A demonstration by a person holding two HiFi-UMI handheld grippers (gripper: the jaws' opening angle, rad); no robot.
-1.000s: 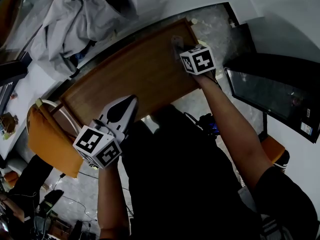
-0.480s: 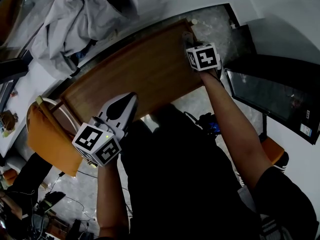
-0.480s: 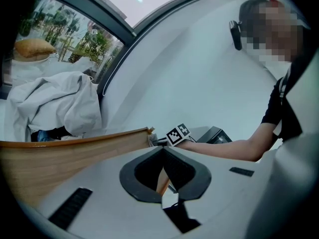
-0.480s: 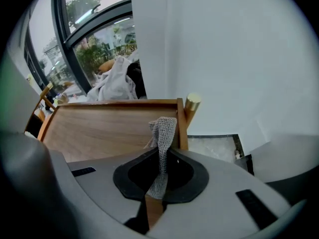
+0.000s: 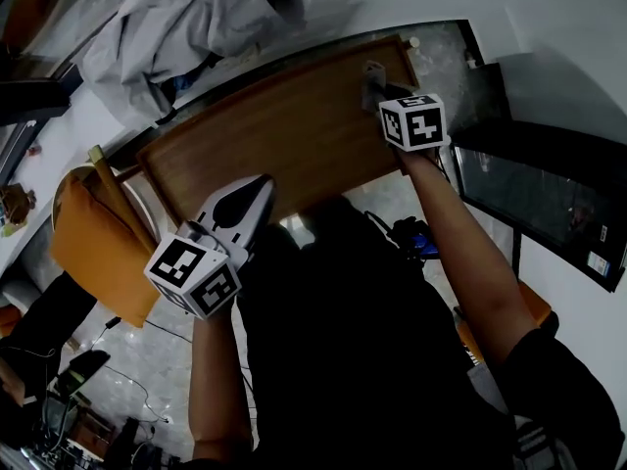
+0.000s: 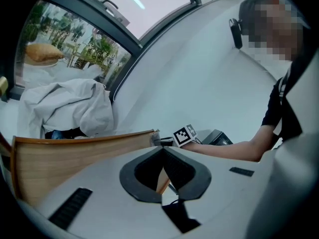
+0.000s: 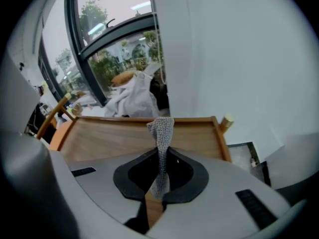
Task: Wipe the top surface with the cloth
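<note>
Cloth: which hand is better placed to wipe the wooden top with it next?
Right. The right gripper is shut on the cloth, over the far right corner of the top. The left gripper is shut on nothing, by the near edge.

The right arm (image 5: 460, 253) reaches out straight to the far right corner of the wooden top (image 5: 284, 135). The right gripper (image 5: 377, 86) is clamped on the cloth (image 7: 162, 128) (a strip stands up between its jaws). The left gripper (image 5: 253, 189) hangs at the top's near edge, its jaws pressed together on nothing and the forearm behind it bare.
</note>
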